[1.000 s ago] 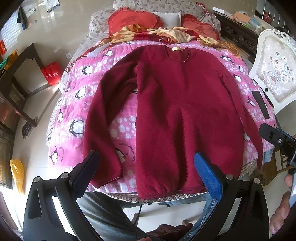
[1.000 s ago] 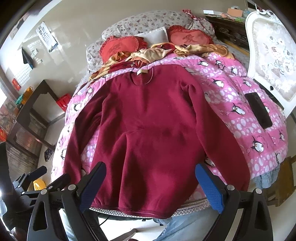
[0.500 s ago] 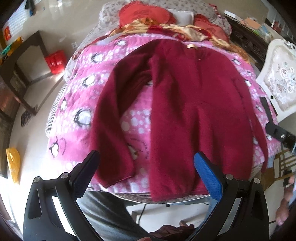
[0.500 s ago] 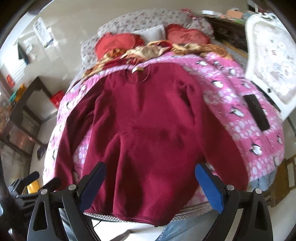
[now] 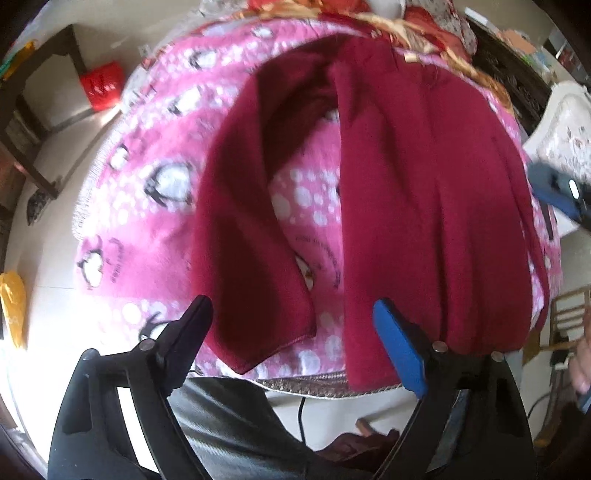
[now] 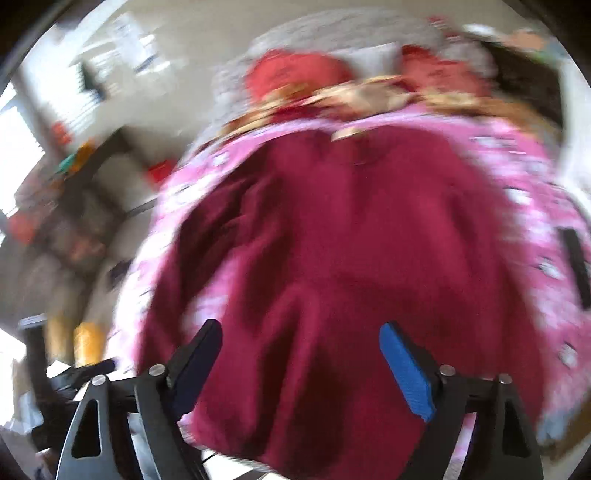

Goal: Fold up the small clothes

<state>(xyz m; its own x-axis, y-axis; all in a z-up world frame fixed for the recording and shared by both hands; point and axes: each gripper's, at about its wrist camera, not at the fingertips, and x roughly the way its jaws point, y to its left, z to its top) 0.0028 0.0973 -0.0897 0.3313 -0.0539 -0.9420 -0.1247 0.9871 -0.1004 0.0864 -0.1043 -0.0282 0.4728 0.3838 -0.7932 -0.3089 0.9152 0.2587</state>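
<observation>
A dark red long-sleeved sweater [image 5: 424,192] lies flat, front up, on a pink penguin-print blanket [image 5: 155,206], collar at the far end. Its left sleeve [image 5: 243,236] lies apart from the body, cuff near the front edge. My left gripper [image 5: 295,332] is open and empty, just above that cuff and the hem. In the blurred right wrist view the sweater [image 6: 351,258] fills the middle. My right gripper [image 6: 301,354] is open and empty over the hem. Its blue tip shows at the right of the left wrist view [image 5: 554,192].
Red cushions [image 6: 295,74] and orange-gold cloth [image 5: 406,22] lie at the bed's far end. A white chair [image 5: 565,122] stands at the right, with a dark flat object [image 6: 576,266] on the blanket near it. A dark wooden table [image 5: 33,110] and red bag [image 5: 101,85] stand left.
Both grippers have moved forward and down toward the sweater, which now looks larger. The left one has swung toward the left sleeve cuff. Both stay open.
</observation>
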